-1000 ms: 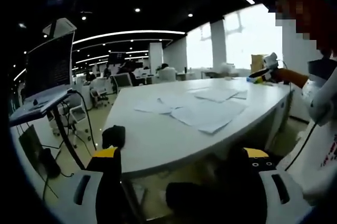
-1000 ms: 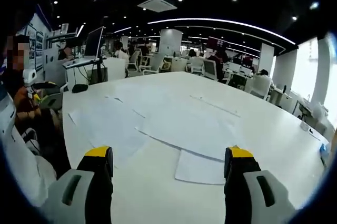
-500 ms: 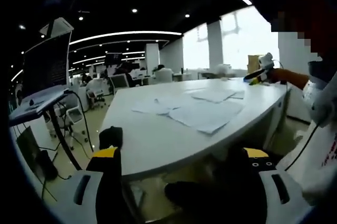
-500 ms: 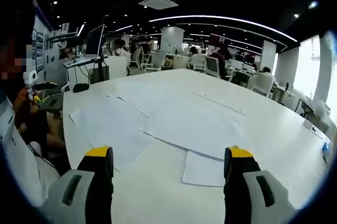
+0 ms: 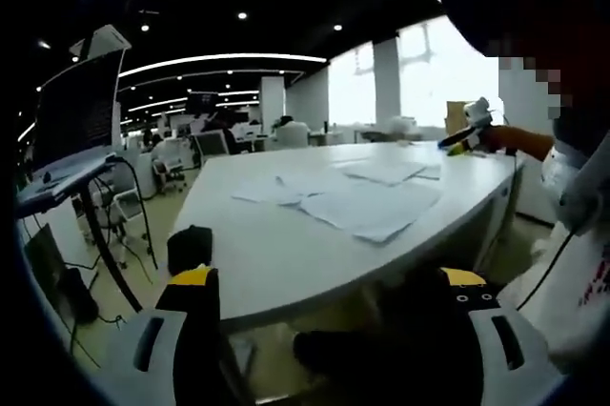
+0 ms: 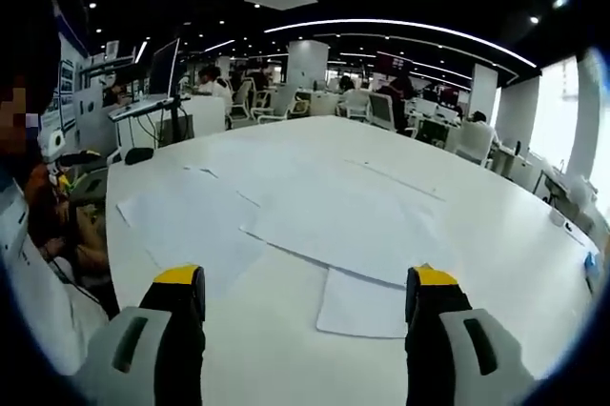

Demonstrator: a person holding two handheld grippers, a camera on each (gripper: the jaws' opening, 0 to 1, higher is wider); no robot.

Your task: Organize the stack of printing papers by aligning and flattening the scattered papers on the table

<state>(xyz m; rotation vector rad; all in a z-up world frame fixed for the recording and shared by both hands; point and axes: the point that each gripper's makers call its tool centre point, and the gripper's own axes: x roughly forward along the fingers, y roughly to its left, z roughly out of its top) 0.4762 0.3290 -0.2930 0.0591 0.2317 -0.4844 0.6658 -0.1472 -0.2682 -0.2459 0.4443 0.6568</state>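
Open-plan office, dark ceiling with curved light strips and recessed spots; bright windows [image 5: 448, 63] at 2 o'clock in the left gripper view. Large white table [image 6: 496, 234] with a rounded edge carries the scattered papers [image 6: 343, 225]: loose white sheets lying flat, overlapping, not squared up. In the right gripper view the sheets spread from 10 o'clock to centre, with 1 smaller sheet [image 6: 362, 306] poking out under the pile just beyond the jaws. Right gripper [image 6: 310, 296] hovers above the table, jaws spread wide, nothing between them. In the left gripper view the table is seen from beyond its edge, with the papers [image 5: 362, 201] near centre; left gripper [image 5: 329, 292] is off the table, jaws wide apart and empty. A black object [image 5: 189, 249] sits at the table's near corner. A monitor on a stand [image 5: 71, 115] is at 9 o'clock. Office chairs and desks [image 6: 381, 111] fill the background.
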